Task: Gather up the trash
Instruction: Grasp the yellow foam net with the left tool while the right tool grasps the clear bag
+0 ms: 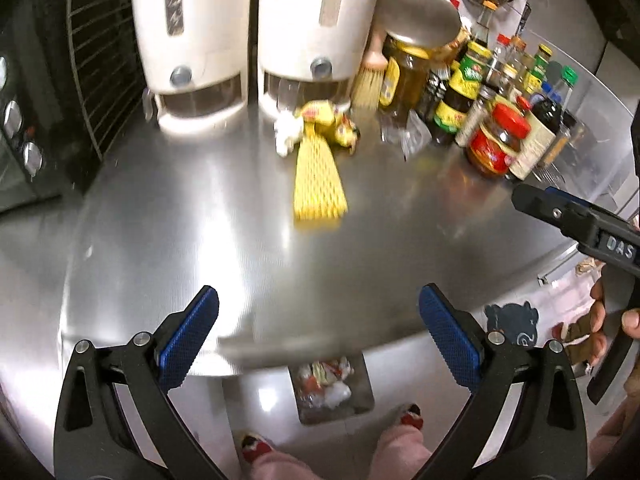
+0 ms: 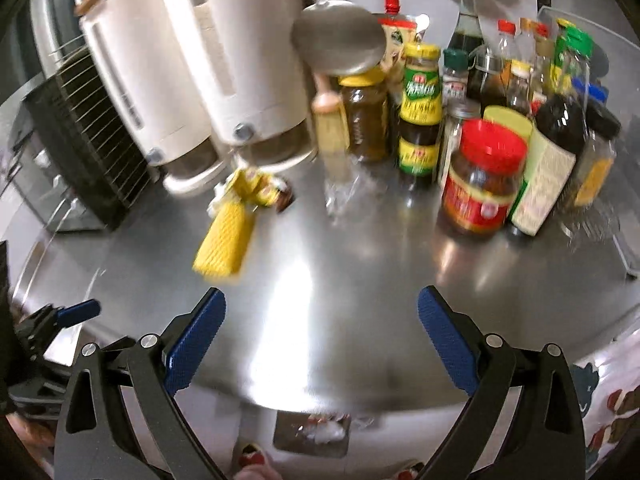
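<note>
A yellow foam net sleeve (image 1: 319, 178) (image 2: 225, 240) lies on the steel counter (image 1: 224, 240). Behind it sit a crumpled yellow wrapper (image 1: 330, 120) (image 2: 260, 188) and a white crumpled tissue (image 1: 288, 130), close to the white appliances. A clear plastic wrapper (image 1: 404, 136) (image 2: 340, 194) lies in front of the jars. My left gripper (image 1: 318, 336) is open and empty, near the counter's front edge. My right gripper (image 2: 320, 340) is open and empty too; in the left wrist view it (image 1: 560, 212) shows at the right, held by a hand. A bin opening (image 1: 332, 388) (image 2: 316, 432) below the counter edge holds trash.
Two white appliances (image 1: 192, 40) stand at the back, a black oven with a wire rack (image 1: 92, 60) at the left. Several sauce jars and bottles (image 1: 500, 120) (image 2: 484, 176) crowd the back right, with a brush (image 1: 370, 76) and a ladle (image 2: 340, 40). Feet in slippers (image 1: 256, 448) show below.
</note>
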A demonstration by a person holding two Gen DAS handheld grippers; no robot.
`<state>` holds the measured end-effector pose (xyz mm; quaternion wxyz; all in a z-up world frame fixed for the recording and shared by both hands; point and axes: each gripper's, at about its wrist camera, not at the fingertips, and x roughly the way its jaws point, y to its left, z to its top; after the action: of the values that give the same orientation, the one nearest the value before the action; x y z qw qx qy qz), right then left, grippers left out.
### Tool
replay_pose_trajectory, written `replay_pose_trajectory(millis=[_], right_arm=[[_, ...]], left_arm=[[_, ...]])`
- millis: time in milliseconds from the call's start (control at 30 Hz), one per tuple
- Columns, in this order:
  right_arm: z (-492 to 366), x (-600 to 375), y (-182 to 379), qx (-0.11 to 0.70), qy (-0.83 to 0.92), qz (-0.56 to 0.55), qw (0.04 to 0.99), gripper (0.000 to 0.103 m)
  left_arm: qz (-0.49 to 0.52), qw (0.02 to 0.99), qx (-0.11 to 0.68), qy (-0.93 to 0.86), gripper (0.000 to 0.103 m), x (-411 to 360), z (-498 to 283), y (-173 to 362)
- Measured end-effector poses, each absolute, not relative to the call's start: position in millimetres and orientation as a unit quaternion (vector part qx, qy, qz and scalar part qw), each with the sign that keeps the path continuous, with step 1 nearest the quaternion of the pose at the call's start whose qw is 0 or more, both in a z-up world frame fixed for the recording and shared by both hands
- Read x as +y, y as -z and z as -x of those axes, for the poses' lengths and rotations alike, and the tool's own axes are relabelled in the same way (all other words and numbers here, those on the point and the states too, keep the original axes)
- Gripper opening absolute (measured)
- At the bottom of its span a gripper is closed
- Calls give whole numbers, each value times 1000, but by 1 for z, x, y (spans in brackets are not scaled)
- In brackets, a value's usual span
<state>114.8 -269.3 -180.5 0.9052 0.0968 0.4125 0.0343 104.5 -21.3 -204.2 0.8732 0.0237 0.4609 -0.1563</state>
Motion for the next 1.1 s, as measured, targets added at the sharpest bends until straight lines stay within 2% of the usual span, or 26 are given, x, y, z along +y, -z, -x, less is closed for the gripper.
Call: replay_pose_trajectory(millis=[567,767,900,933,1067,1100], right_arm=[[-264,-286,233,444,16,-142,885,97],[-292,-279,250,455,24,-118,882,95],[-305,-275,260,465,24,-105,879,86],[-307,-275,263,468,25,-105,877,79],[-311,-278,273,483,19,-117,868,70],[-310,-277,272,482,20,-114,869,61]], left_arm=[[-23,868,473,152,95,-55,-219,230],[-27,858,493,145,92,-63,-243,249],[-18,849,507,145,82,-62,-252,260],[-16,848,510,146,77,-62,-253,262],[-21,844,516,146,61,-62,-256,269],[-24,842,519,148,56,-62,-256,271]])
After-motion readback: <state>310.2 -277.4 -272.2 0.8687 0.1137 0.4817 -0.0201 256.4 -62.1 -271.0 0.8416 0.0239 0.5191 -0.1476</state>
